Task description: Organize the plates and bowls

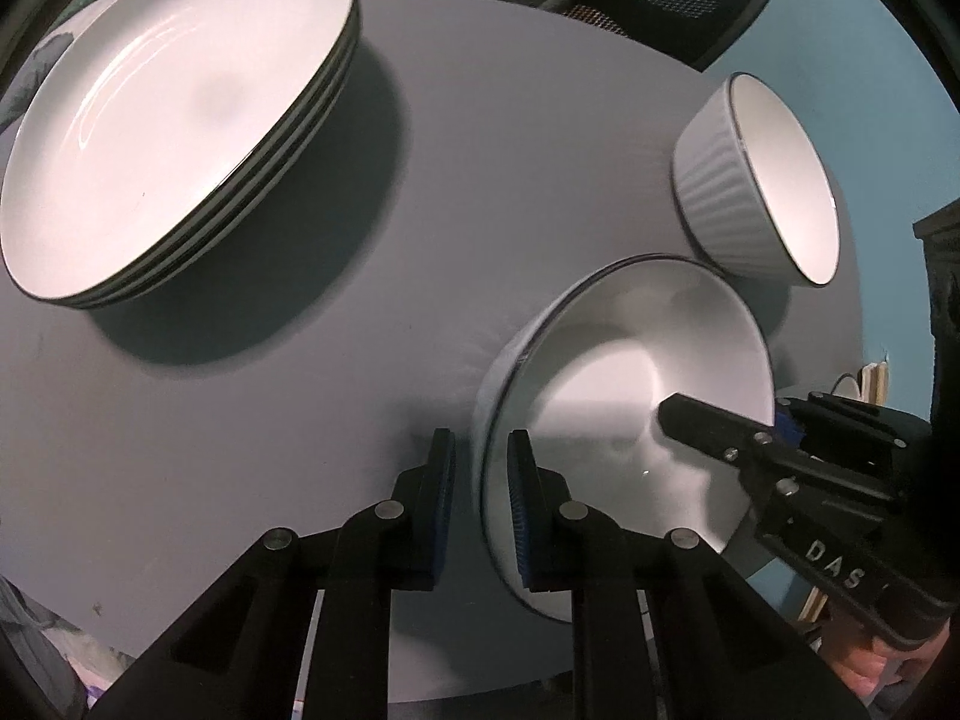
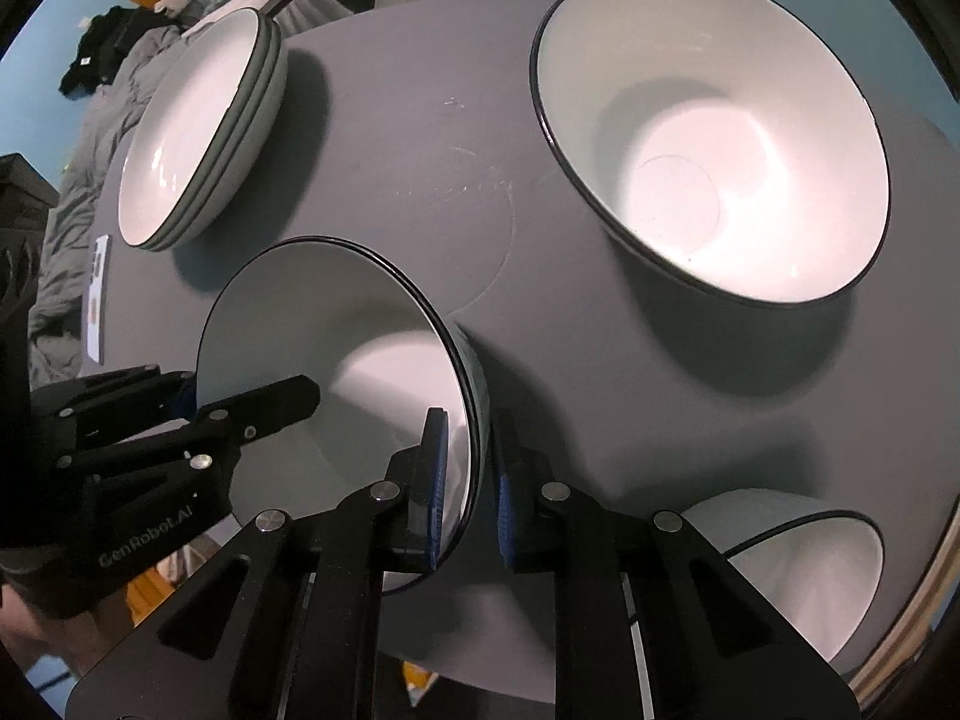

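In the left wrist view, the left gripper (image 1: 480,510) at bottom centre pinches the near rim of a white bowl (image 1: 606,372) on the grey table (image 1: 270,420); the right gripper (image 1: 684,420) clamps its far rim from the lower right. A stack of plates (image 1: 174,126) fills the upper left, a ribbed bowl (image 1: 720,180) the upper right. In the right wrist view, the right gripper (image 2: 471,480) grips the same bowl's (image 2: 336,336) rim at bottom centre, the left gripper (image 2: 288,402) at its left; a large bowl (image 2: 720,180) sits upper right.

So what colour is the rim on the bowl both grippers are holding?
Black, a thin line around the white bowl; clearest in the right wrist view.
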Demonstrator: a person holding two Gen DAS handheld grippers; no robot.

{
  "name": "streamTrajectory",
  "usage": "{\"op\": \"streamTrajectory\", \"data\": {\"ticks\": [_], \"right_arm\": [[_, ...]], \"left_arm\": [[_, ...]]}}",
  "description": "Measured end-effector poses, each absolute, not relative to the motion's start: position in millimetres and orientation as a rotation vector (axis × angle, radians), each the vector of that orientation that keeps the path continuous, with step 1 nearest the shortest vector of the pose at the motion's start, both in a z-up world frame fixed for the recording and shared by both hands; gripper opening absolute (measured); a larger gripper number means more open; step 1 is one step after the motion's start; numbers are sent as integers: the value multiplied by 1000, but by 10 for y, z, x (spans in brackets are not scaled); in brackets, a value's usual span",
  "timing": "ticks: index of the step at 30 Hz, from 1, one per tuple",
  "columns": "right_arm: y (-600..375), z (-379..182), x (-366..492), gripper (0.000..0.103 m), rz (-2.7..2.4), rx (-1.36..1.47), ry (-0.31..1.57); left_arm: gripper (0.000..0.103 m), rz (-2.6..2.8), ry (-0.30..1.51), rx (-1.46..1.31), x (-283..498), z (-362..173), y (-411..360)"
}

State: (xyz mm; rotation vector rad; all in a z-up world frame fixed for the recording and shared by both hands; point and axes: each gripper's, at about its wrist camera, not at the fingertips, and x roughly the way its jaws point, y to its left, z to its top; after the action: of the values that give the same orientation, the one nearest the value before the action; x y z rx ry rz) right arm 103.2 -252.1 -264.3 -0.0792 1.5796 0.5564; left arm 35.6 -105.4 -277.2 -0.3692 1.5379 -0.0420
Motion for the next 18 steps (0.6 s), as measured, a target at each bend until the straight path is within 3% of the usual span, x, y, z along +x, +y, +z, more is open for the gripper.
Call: {"op": "streamTrajectory", "data": {"ticks": [18], "right_arm": [[-2573,-2621,1059,9,482,-31,1597]], "left_arm": [[12,-70,1553,-370,438,-2933,-1069]]}}
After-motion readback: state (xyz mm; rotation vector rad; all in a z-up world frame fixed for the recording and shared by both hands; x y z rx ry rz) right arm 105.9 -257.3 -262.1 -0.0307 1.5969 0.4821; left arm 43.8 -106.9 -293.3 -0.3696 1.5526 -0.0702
